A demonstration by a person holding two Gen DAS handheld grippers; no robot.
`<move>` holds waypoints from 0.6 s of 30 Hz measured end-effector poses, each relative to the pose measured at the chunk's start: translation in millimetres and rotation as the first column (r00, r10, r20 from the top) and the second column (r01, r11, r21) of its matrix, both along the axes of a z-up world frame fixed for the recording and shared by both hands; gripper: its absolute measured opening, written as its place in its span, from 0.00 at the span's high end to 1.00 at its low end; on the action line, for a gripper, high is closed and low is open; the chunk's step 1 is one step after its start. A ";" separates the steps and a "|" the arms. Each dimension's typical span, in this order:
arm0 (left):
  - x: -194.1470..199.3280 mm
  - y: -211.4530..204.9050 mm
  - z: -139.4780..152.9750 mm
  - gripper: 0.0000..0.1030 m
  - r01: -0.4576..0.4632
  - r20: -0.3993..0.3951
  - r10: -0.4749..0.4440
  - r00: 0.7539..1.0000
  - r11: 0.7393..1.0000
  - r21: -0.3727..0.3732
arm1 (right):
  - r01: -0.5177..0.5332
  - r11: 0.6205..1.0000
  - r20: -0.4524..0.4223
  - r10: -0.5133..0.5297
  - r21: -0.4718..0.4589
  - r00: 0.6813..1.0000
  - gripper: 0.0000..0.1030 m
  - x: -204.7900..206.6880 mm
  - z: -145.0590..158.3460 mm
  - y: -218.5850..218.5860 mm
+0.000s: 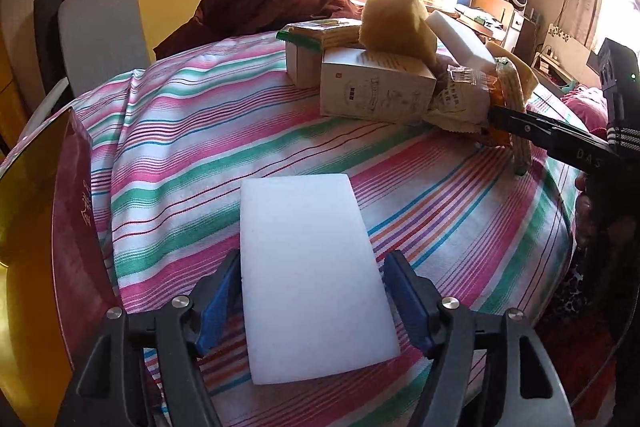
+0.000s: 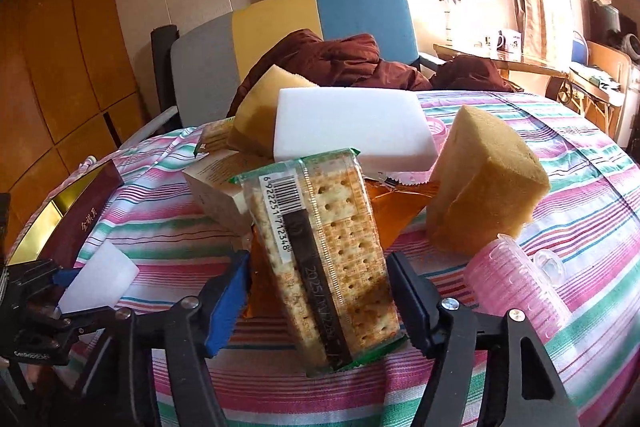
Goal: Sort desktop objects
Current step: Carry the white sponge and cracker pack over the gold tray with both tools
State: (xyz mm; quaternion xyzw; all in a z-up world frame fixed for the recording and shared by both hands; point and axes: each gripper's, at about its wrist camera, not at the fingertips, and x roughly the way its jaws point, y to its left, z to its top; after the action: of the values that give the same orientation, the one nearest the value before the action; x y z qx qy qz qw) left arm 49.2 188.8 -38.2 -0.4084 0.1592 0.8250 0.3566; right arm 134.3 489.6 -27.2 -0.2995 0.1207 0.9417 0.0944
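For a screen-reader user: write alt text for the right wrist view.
The right hand-held gripper closes its blue-padded fingers around a clear pack of crackers above a striped tablecloth. Behind it lie a white foam block, yellow sponges, a pink hair roller and a white box.

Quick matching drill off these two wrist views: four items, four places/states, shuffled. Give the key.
Items
1. cracker pack
2. flat white sponge
3. pink roller
4. maroon box

Places/states
A. lying on the striped cloth at the right of the right wrist view
B. between the right gripper's fingers
C. at the table's left edge
D. between the left gripper's fingers

Pairs: 1-B, 2-D, 3-A, 4-C
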 end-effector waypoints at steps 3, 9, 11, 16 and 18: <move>-1.4 4.1 -1.8 0.29 0.000 -0.004 0.000 1.000 1.000 -0.005 | -0.008 1.000 0.002 0.008 -0.021 1.000 0.39 5.9 1.4 -2.3; -2.7 7.5 0.9 0.38 -0.016 -0.009 0.016 1.000 1.000 -0.004 | -0.005 1.000 0.028 0.006 -0.024 1.000 0.47 16.4 0.9 -16.5; -2.2 1.2 1.3 0.39 -0.021 0.001 0.021 1.000 1.000 0.010 | -0.008 1.000 0.042 0.009 -0.021 0.999 0.48 19.9 0.5 -23.6; -3.9 7.8 9.5 0.41 -0.016 0.019 0.015 1.000 0.999 0.035 | -0.032 0.999 0.057 0.034 -0.025 0.998 0.48 29.8 4.3 -44.6; -2.1 8.5 15.4 0.41 -0.010 0.012 0.009 1.000 0.999 0.053 | -0.049 0.999 0.051 0.050 -0.021 0.997 0.48 32.2 8.7 -54.3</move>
State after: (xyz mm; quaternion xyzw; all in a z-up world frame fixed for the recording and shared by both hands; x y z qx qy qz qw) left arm 47.0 197.3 -22.8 -0.4045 0.1333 0.8282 0.3642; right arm 166.4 435.3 -18.6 -0.3276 0.1201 0.9344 0.0713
